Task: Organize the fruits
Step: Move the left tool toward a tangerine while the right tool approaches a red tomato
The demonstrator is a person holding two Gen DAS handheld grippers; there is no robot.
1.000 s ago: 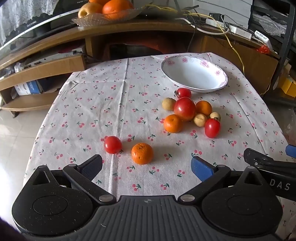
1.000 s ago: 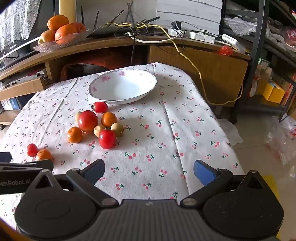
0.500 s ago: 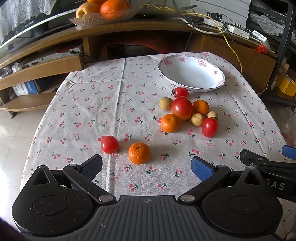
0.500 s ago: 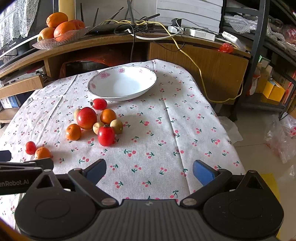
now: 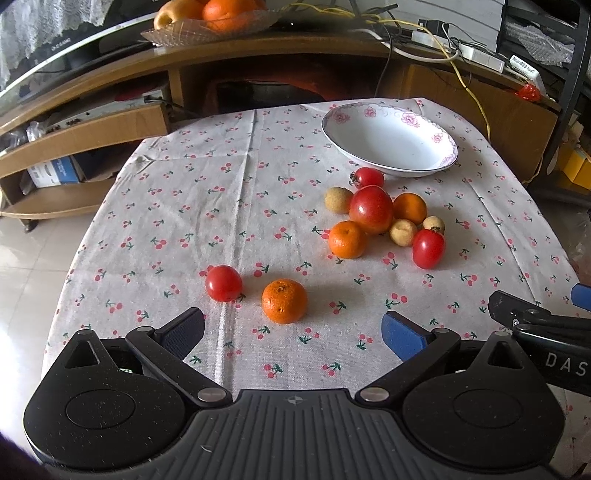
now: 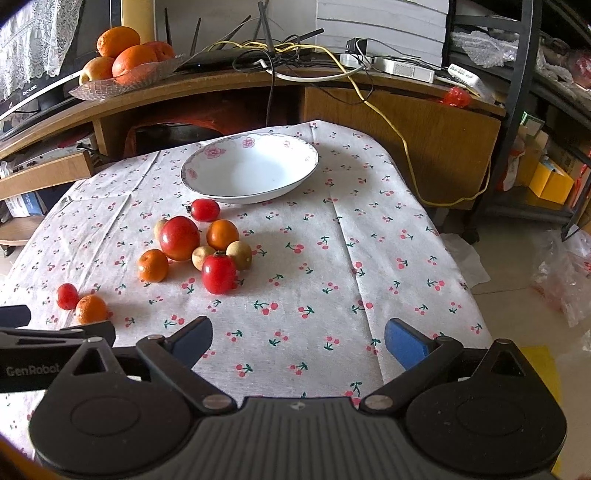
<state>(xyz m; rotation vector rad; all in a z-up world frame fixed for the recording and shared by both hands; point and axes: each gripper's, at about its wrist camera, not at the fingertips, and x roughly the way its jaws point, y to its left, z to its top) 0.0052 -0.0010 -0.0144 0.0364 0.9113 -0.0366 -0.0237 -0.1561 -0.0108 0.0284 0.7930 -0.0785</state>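
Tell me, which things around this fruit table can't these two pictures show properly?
- Small pale fruit, right wrist view: mostly hidden behind the big red fruit.
- Fruit dish on the shelf, left wrist view: cut off by the top edge.
- Right gripper, left wrist view: cut off by the right edge.
- Table's near edge, both views: hidden by each gripper's own body.

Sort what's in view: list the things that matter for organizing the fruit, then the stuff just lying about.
For the job: white bowl, empty; fruit cluster; lone tomato; lone orange.

Lying about: shelf fruit dish; yellow cable; white power strip.
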